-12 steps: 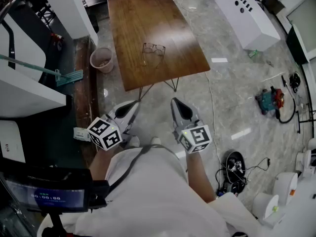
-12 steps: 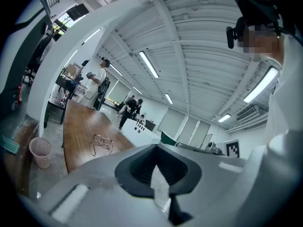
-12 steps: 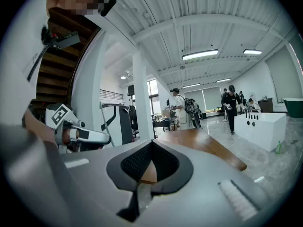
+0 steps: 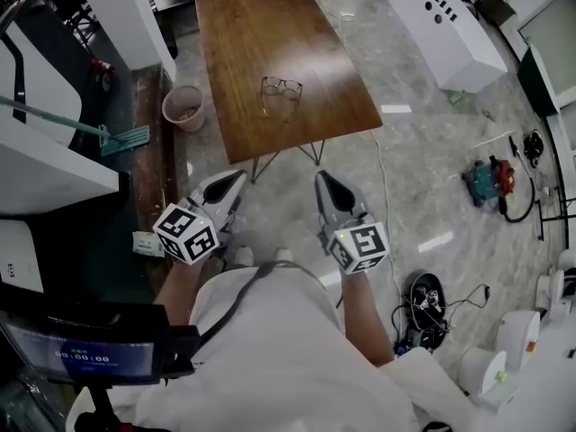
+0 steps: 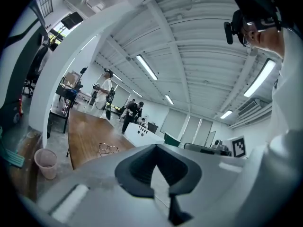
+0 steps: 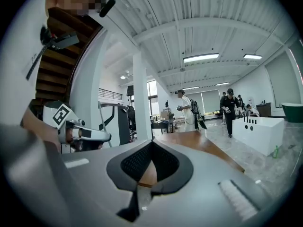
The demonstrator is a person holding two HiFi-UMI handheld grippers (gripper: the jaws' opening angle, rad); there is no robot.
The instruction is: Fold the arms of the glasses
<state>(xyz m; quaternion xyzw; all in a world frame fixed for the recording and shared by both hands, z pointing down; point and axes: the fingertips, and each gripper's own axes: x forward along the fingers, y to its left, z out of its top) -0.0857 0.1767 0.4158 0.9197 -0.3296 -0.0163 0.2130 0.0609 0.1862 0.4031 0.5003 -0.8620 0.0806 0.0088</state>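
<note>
Brown wooden worktop carries thin-framed clear glasses, well ahead of the left gripper and right gripper. Both jaws are pressed together and empty, with bare floor between. A pink round bin stands ahead-left.

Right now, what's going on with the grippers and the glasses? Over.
Left gripper and right gripper shut, empty, short of the wooden table. Glasses lie on it, arms unfolded. Nothing in the way. Over.

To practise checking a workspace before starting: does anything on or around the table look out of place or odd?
Nothing on the wooden table looks wrong: the glasses lie alone on it, arms apparently unfolded. The floor to its right is cluttered: a teal machine and a tangle of black cables lie loose.
</note>
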